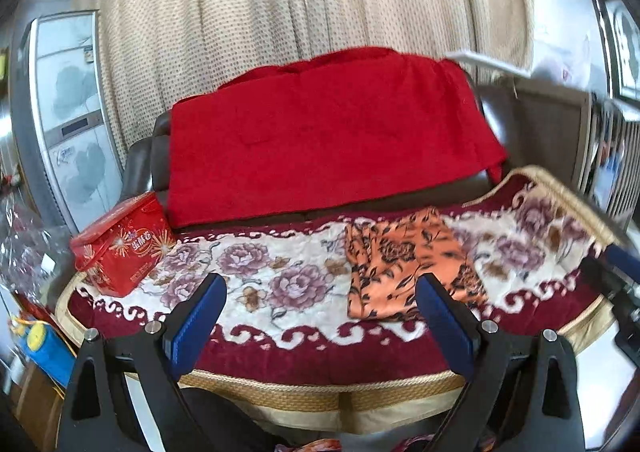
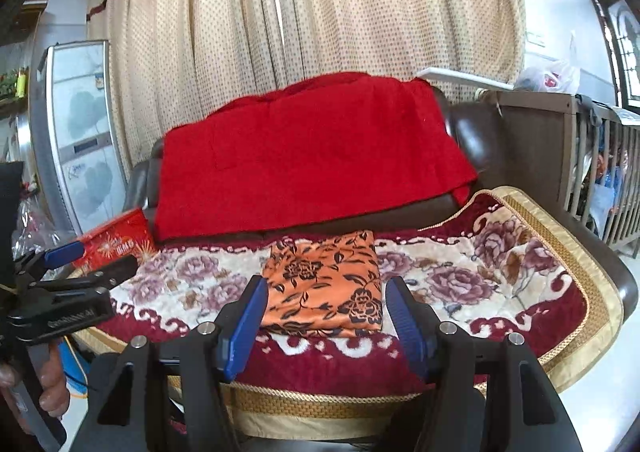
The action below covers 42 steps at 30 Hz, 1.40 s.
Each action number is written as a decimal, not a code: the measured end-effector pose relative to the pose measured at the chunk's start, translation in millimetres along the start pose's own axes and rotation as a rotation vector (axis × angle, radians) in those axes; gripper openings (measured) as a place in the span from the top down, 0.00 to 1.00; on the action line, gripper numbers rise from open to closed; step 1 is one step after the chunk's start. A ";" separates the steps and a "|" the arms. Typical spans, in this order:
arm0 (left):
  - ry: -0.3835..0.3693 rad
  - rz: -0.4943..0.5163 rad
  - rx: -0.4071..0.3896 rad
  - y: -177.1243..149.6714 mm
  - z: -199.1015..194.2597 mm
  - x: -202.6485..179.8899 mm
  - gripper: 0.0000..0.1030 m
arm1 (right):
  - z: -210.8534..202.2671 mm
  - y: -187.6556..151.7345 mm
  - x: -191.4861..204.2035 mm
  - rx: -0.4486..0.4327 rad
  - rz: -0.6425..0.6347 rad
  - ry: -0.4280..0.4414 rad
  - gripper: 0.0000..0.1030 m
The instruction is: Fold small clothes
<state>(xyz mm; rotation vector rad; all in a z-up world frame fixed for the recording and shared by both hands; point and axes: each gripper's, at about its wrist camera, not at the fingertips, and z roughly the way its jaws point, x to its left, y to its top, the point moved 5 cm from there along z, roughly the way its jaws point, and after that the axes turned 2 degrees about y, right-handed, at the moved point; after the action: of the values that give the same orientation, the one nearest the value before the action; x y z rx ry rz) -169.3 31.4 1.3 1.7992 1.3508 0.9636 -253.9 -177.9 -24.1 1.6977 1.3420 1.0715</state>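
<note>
A small orange cloth with black flowers (image 1: pixel 404 264) lies folded into a flat rectangle on the flowered sofa cover (image 1: pixel 256 276). My left gripper (image 1: pixel 322 294) hovers in front of the sofa, left of the cloth, open, with nothing between its blue pads. In the right wrist view the folded cloth (image 2: pixel 320 272) sits straight ahead, beyond my right gripper (image 2: pixel 326 286). This gripper is open and holds nothing. The left gripper (image 2: pixel 96 258) shows at that view's left edge, held by a hand (image 2: pixel 48 384). The right gripper's fingers (image 1: pixel 616 272) peek in at the far right of the left wrist view.
A red box (image 1: pixel 120 244) stands on the left end of the seat. A red blanket (image 1: pixel 320 140) drapes the dark sofa back. Behind are a dotted curtain (image 2: pixel 320 12), a tall white appliance (image 1: pixel 68 112) at left and a wooden crib (image 2: pixel 600 164) at right.
</note>
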 end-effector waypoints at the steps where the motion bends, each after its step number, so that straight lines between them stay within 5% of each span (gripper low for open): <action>1: 0.005 -0.001 -0.005 0.9 -1.7 0.4 0.07 | -0.3 0.6 1.5 -0.003 -0.001 0.006 0.37; 42: -0.009 -0.006 0.006 -6.1 -2.1 -10.3 0.07 | 10.2 -11.5 9.0 0.000 0.010 -0.031 0.37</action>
<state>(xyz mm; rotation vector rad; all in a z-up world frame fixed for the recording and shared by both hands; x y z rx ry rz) -175.9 23.1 -4.5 1.8007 1.3539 0.9483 -247.9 -167.1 -37.0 1.7155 1.3150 1.0462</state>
